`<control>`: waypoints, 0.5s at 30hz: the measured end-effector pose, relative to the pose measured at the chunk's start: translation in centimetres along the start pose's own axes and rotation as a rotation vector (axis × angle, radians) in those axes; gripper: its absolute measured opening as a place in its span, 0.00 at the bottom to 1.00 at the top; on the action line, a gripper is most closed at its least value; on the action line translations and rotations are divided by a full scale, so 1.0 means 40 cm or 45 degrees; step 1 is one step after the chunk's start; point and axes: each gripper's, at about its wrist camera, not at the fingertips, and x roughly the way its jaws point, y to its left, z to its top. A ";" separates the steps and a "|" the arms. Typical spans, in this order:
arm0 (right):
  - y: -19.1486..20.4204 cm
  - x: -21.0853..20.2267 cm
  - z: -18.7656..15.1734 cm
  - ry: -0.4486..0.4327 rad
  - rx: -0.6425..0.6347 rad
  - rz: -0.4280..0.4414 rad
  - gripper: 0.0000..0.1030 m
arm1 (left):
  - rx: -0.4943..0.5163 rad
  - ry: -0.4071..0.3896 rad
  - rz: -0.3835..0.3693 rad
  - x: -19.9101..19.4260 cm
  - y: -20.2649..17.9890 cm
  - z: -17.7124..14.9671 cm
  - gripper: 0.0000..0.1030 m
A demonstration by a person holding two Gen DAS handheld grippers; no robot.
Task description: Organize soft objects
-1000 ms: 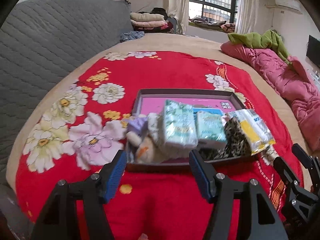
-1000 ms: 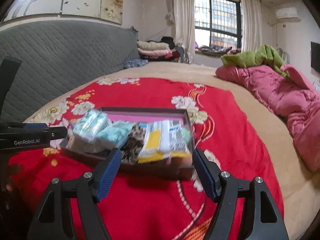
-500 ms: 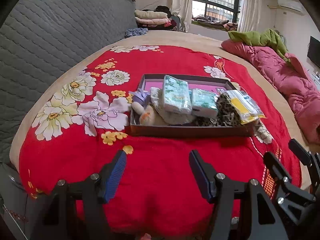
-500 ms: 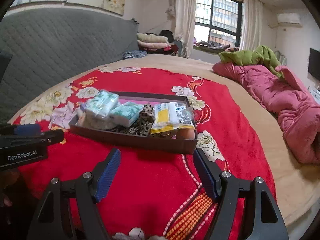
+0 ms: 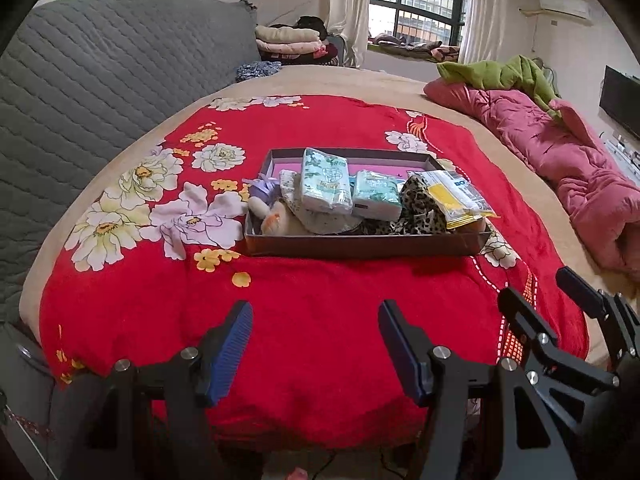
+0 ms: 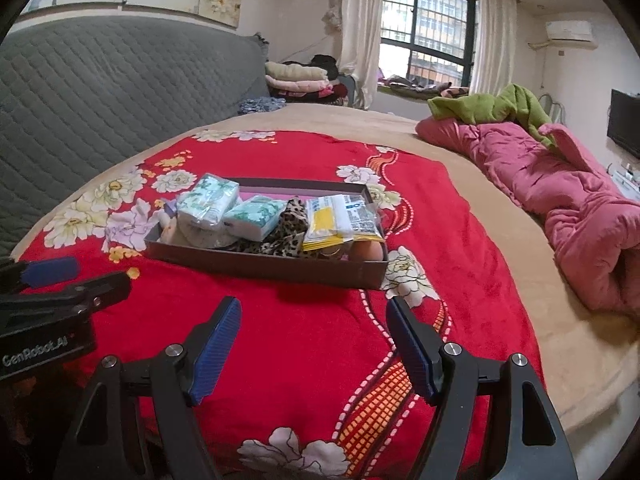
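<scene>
While both jaws gape, tray [image 5: 360,245] lies well beyond.

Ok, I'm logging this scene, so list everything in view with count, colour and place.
box: 1, brown, on red blanket
tissue packs: 2, green-white, in box
leopard cloth: 1, in box, right of packs
yellow packet: 1, box's right end
plush toy: 1, pale, box's left end
egg: 1, brown, box's right corner
blanket: 1, red floral, on bed
quilt: 1, pink, right
green cloth: 1, on quilt
left gripper: jaws open, empty
right gripper: jaws open, empty
</scene>
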 end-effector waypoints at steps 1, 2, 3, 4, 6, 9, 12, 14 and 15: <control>-0.002 0.000 0.001 0.002 0.006 -0.001 0.74 | -0.001 0.000 -0.001 0.000 0.001 0.000 0.63; -0.003 -0.001 -0.002 0.005 0.012 0.002 0.74 | -0.005 0.001 -0.001 0.000 0.002 -0.001 0.63; -0.005 -0.001 -0.006 0.006 0.011 0.000 0.74 | -0.009 0.001 -0.003 -0.001 0.002 -0.001 0.63; -0.005 0.000 -0.008 0.008 0.009 -0.003 0.74 | -0.013 0.001 -0.003 0.001 0.003 -0.002 0.63; -0.007 0.007 -0.013 0.025 0.016 -0.001 0.74 | -0.017 0.010 0.000 0.007 0.005 -0.004 0.63; -0.008 0.018 -0.019 0.041 0.020 -0.006 0.74 | -0.022 0.026 0.000 0.019 0.009 -0.010 0.63; -0.005 0.030 -0.027 0.056 0.012 -0.009 0.74 | -0.018 0.047 0.005 0.034 0.010 -0.018 0.63; -0.001 0.036 -0.031 0.064 0.004 -0.012 0.74 | -0.022 0.061 0.007 0.043 0.010 -0.021 0.63; 0.000 0.038 -0.031 0.064 0.001 -0.012 0.74 | -0.025 0.066 0.007 0.046 0.011 -0.022 0.63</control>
